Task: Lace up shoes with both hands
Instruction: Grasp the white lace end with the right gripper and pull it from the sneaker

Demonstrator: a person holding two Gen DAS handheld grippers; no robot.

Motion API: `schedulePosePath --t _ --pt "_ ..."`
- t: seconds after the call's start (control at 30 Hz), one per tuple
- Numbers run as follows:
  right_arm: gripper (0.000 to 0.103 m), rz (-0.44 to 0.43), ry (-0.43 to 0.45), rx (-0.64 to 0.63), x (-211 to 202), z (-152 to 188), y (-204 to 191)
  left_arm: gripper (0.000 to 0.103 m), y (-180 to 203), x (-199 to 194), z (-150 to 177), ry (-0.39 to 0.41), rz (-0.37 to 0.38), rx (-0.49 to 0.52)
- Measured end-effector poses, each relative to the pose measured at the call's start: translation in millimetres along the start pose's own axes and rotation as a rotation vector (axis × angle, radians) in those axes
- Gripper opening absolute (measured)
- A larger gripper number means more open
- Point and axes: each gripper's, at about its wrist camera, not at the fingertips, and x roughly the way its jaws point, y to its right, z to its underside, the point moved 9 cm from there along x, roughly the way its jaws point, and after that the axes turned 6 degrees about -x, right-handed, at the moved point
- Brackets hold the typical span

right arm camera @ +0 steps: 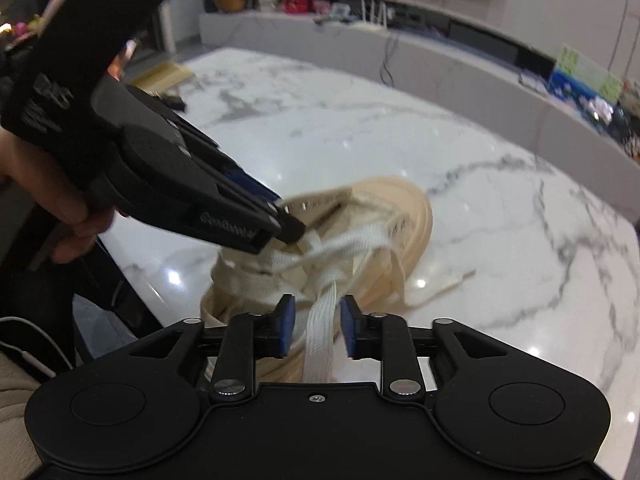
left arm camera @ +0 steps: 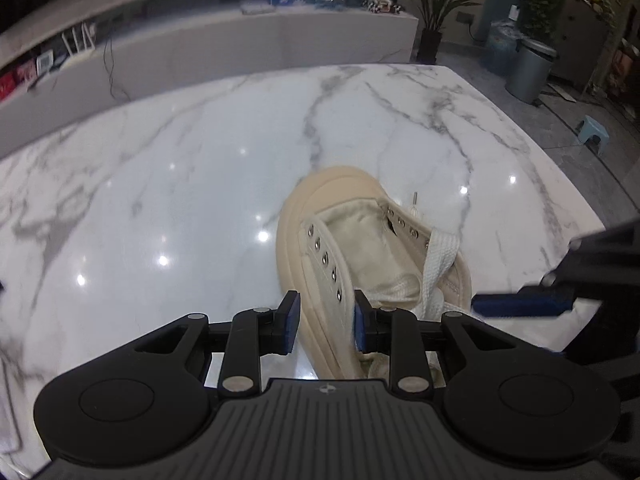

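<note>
**Lace between right fingers, left straddling eyelet flap**

Cream shoe (left arm camera: 360, 248) sits on marble bench (left arm camera: 180, 200), lower centre-right of left wrist view, toe pointing away. Both eyelet rows look bare in that view; white lace (right arm camera: 320, 320) lies bunched over the shoe mouth, w/ 1 end trailing onto bench at right of right wrist view.

Left gripper (left arm camera: 327, 322): fingers apart, straddling the shoe's near eyelet flap, not closed on it. Right gripper (right arm camera: 316, 326): fingers apart, flat lace running between them, not pinched.

Judgement: threading step, lace being picked up or just let go; can't tell which. Threading would need the lace tip found & aimed at an eyelet w/ flap steadied.
</note>
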Motion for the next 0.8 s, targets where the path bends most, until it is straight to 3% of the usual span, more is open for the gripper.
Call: schedulePosePath --t 0.1,0.3,0.7,0.8 --pt "0.046 -0.012 0.040 -0.050 -8 -5 -3 0.025 3 -3 -2 -0.004 -0.001 0.026" --pt "0.046 -0.045 0.022 -0.118 10 -11 -11 0.025 3 -11 -7 0.008 0.003 0.041" --pt "0.048 0.037 -0.071 -0.189 53 -8 -5 0.028 -2 -14 -9 0.015 0.031 0.034" --pt "0.048 0.011 -0.094 -0.147 67 -6 1 0.035 -4 -12 -9 0.016 0.024 0.030"
